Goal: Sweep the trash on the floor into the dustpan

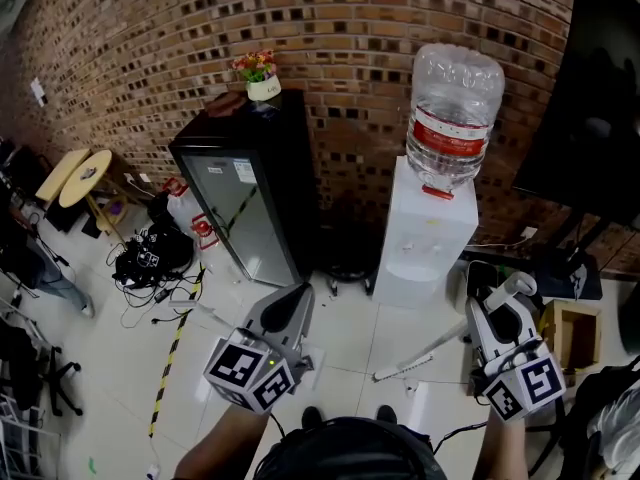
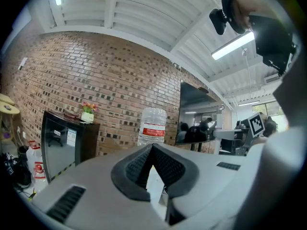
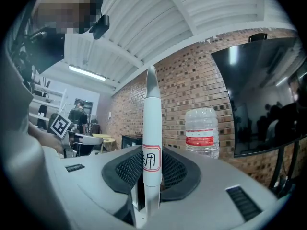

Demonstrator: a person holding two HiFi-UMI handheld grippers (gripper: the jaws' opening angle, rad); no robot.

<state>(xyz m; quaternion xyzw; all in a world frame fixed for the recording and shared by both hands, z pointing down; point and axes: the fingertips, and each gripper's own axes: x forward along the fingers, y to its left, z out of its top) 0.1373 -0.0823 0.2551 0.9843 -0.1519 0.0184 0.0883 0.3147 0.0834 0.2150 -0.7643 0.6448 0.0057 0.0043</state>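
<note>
My right gripper (image 1: pixel 512 290) (image 3: pixel 151 163) is shut on a white broom handle (image 3: pixel 151 128) with a red-framed label. The handle stands up between the pads, and in the head view this broom handle (image 1: pixel 420 353) slants down to the left over the floor. My left gripper (image 1: pixel 290 298) (image 2: pixel 152 152) points at the wall with its pad tips together. A narrow white piece (image 2: pixel 154 183) sits between its pads; it looks like the dustpan's handle. No dustpan blade, broom head or trash shows in any view.
A black fridge (image 1: pixel 250 198) with a flower pot (image 1: pixel 258 73) stands ahead left, beside a white water dispenser (image 1: pixel 425 238). A cable pile (image 1: pixel 150 253) and yellow-black floor tape (image 1: pixel 170 363) lie to the left. A wooden box (image 1: pixel 570 333) sits to the right.
</note>
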